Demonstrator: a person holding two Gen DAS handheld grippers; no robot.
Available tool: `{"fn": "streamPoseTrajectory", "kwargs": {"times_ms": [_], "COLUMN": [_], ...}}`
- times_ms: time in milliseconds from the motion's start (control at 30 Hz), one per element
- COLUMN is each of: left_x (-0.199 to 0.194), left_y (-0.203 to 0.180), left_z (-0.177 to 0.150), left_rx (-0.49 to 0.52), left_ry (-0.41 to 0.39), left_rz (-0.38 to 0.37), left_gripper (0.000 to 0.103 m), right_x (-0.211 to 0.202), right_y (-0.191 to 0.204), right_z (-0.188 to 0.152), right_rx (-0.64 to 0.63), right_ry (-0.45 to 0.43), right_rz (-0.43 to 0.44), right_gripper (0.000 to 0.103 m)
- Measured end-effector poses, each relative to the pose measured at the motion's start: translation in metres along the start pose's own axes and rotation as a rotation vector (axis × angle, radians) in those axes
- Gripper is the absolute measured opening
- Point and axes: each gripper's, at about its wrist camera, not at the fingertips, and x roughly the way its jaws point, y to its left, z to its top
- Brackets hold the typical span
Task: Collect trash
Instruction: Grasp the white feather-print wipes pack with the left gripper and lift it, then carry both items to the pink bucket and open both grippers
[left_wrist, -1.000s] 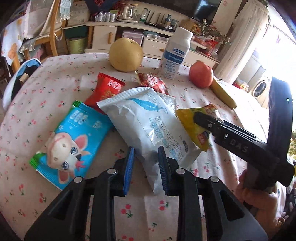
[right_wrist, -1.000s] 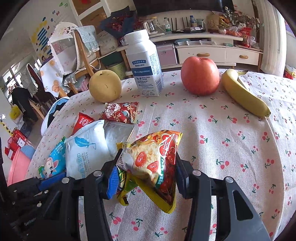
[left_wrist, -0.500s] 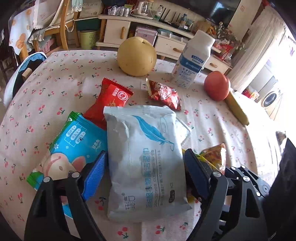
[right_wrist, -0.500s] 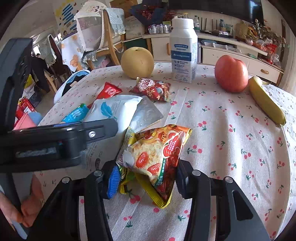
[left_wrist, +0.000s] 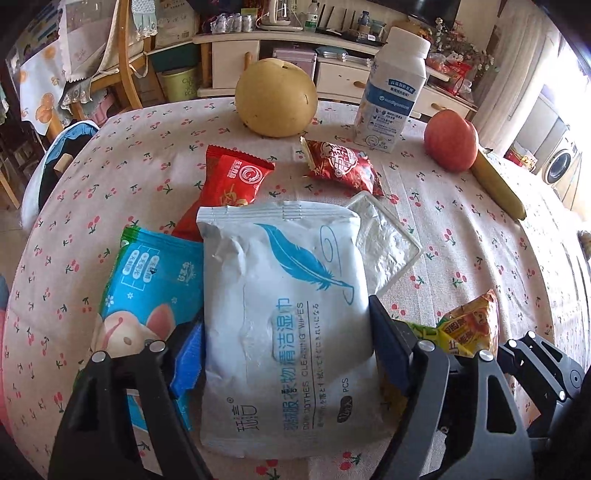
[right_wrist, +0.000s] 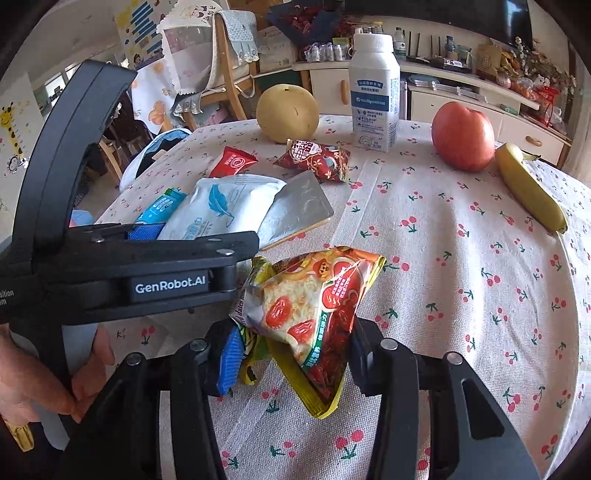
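Note:
A white wipes pack (left_wrist: 284, 280) lies flat on the cherry-print tablecloth (left_wrist: 147, 147), over a blue cartoon pack (left_wrist: 147, 280) and a red wrapper (left_wrist: 232, 177). My left gripper (left_wrist: 286, 339) straddles the white pack's near end. Its jaws are closing, one pad at each side edge, and the pack is not visibly squeezed. A silver foil pouch (left_wrist: 388, 240) sticks out from under the pack's right side. A red patterned wrapper (left_wrist: 340, 166) lies farther back. My right gripper (right_wrist: 295, 350) is shut on a yellow-and-red snack bag (right_wrist: 306, 306), held just above the cloth beside the left gripper (right_wrist: 147, 236).
At the back of the table stand a pear (left_wrist: 275, 98), a white milk bottle (left_wrist: 391, 88), an apple (left_wrist: 450, 140) and a banana (left_wrist: 498, 184). A wooden chair (left_wrist: 125, 74) and low cabinets stand beyond the far edge. A hand (right_wrist: 44, 376) grips the left tool's handle.
My left gripper's jaws went from shut to wide apart and came down around the white pack. My right gripper, still holding the snack bag, drew in close beside the left one.

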Motion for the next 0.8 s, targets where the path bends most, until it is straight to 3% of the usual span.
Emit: {"fn": "streamPoseTrajectory", "kwargs": {"times_ms": [267, 400, 567, 800], "left_x": [-0.027, -0.052, -0.080, -0.094], "left_y": [0.014, 0.025, 0.044, 0.076], "left_z": [-0.018, -0.030, -0.046, -0.066], "left_rx": [-0.019, -0.025, -0.031, -0.060], "left_ry": [-0.031, -0.063, -0.100, -0.133], "left_rz": [-0.041, -0.054, -0.064, -0.073], "left_gripper": [0.077, 0.077, 0.077, 0.077], "right_x": [0.002, 0.003, 0.002, -0.005], "right_y": [0.002, 0.005, 0.001, 0.006], "right_z": [-0.001, 0.000, 0.000, -0.004], "right_rx": [0.006, 0.001, 0.033, 0.027], "right_ry": [-0.013, -0.012, -0.024, -0.048], "right_rz": [0.016, -0.004, -0.050, -0.107], "right_gripper": [0.066, 0.067, 0.053, 0.047]}}
